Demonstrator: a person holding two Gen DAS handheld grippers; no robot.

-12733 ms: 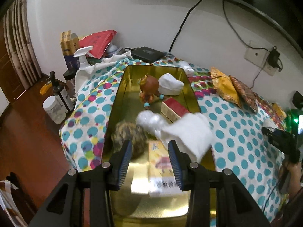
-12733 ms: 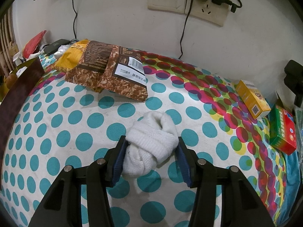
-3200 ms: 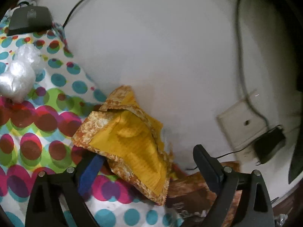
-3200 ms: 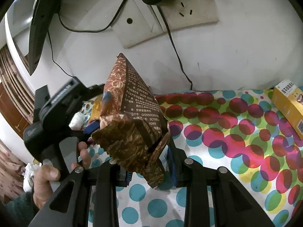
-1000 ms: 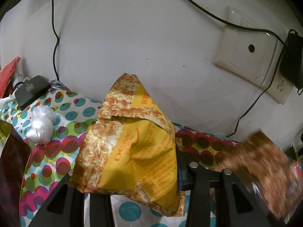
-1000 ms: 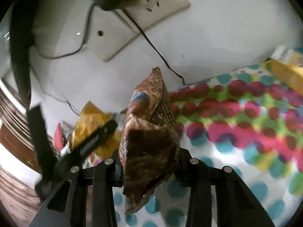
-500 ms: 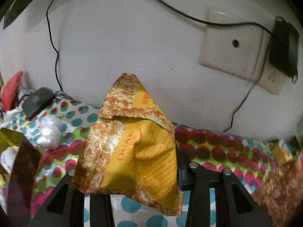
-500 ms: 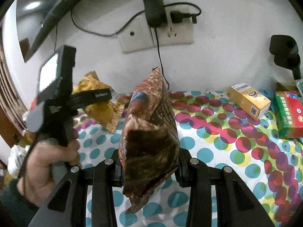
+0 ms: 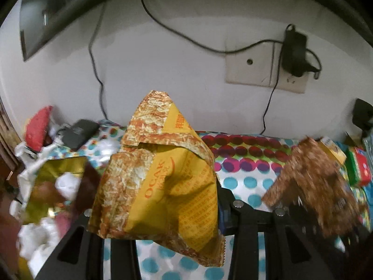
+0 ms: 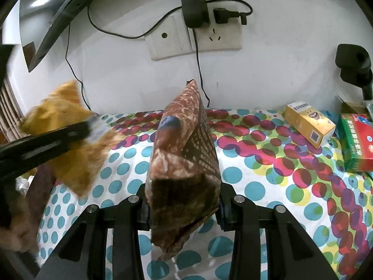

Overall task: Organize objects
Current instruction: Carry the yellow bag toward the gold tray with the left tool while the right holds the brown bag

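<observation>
Left gripper [image 9: 160, 212] has its jaws pinching the yellow snack bag [image 9: 158, 186], held up off the polka-dot tablecloth [image 9: 247, 182]. Right gripper [image 10: 184, 206] is clamped on the brown snack bag [image 10: 184, 170] the same way, upright above the cloth. Further back on the right sit a yellow box [image 10: 309, 123] and a green box [image 10: 356, 142], with wall sockets [image 10: 193, 37] behind them.
</observation>
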